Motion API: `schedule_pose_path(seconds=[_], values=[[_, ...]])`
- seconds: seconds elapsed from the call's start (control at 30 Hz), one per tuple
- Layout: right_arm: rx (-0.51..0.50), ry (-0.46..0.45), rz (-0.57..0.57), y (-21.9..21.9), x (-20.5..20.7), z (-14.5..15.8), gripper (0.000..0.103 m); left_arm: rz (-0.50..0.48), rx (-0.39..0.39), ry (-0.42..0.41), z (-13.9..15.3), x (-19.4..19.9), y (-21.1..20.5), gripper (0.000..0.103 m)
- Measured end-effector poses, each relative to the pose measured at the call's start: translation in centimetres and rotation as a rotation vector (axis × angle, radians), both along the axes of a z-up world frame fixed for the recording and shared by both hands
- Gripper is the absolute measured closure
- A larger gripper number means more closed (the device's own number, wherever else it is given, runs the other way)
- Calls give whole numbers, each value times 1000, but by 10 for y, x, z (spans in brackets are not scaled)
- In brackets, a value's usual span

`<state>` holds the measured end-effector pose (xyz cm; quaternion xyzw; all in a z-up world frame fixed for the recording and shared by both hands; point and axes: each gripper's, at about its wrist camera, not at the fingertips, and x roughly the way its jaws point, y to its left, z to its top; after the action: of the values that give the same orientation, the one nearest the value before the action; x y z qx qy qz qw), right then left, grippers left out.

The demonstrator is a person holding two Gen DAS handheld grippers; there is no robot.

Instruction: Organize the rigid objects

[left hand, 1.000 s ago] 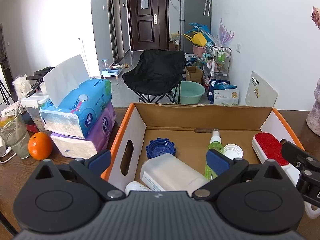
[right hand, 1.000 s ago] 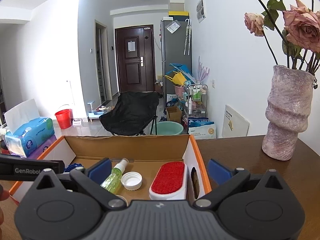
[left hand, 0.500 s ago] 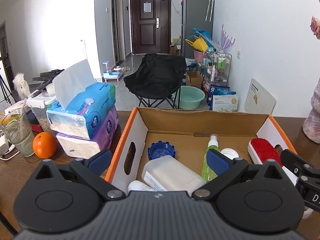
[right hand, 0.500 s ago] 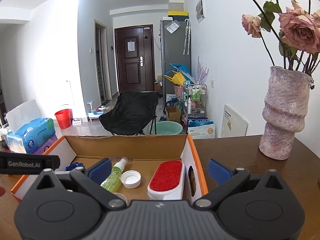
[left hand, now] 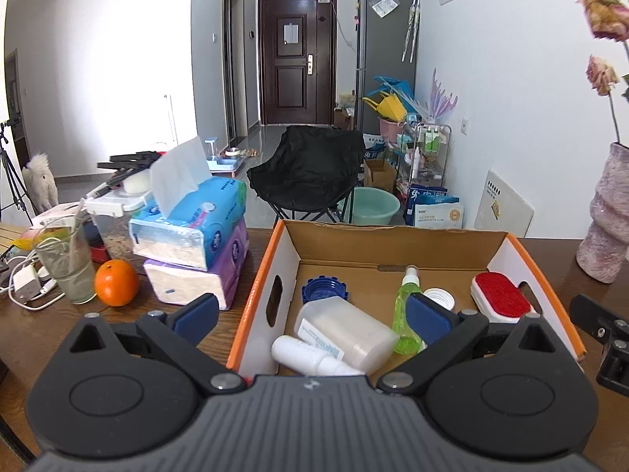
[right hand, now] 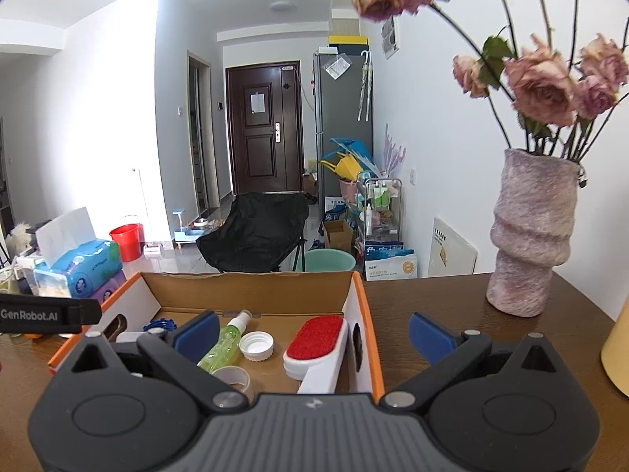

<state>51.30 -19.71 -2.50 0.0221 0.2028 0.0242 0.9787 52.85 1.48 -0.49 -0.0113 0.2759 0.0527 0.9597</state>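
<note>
both my tongs, left gripper (left hand: 310, 316) and right gripper (right hand: 312, 334), hung released and empty at lower frame. beyond them, mid-frame, the orange-rimmed cardboard box (left hand: 393, 236) already held the translucent white plastic jug (left hand: 346, 328), green spray bottle (left hand: 407, 310) and red-faced lint brush (right hand: 314, 338). i judged packing near finished; next meant finding any stray item.

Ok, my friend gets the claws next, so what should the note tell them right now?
Left claw: open, empty, hovering at the box's near left.
Right claw: open, empty, over the box's right wall.
In the cardboard box: blue cap, big white jug lying down, small white bottle, green spray bottle, white cap, red lint brush, clear tape roll.
Done: those things are boxed.
Left: nothing held; no other rigid things to box can be told from here.
</note>
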Motion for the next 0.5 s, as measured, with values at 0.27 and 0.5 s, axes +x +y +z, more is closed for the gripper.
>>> schedule_pose_path(seconds=[0.27,0.5], values=[[0,-40,11,-4,-58,16,0,-25,5,-27,14,-56,-5,0],[4,-75,28,-4,-123,34,0,-36,8,-58,26,-123,-13,0]])
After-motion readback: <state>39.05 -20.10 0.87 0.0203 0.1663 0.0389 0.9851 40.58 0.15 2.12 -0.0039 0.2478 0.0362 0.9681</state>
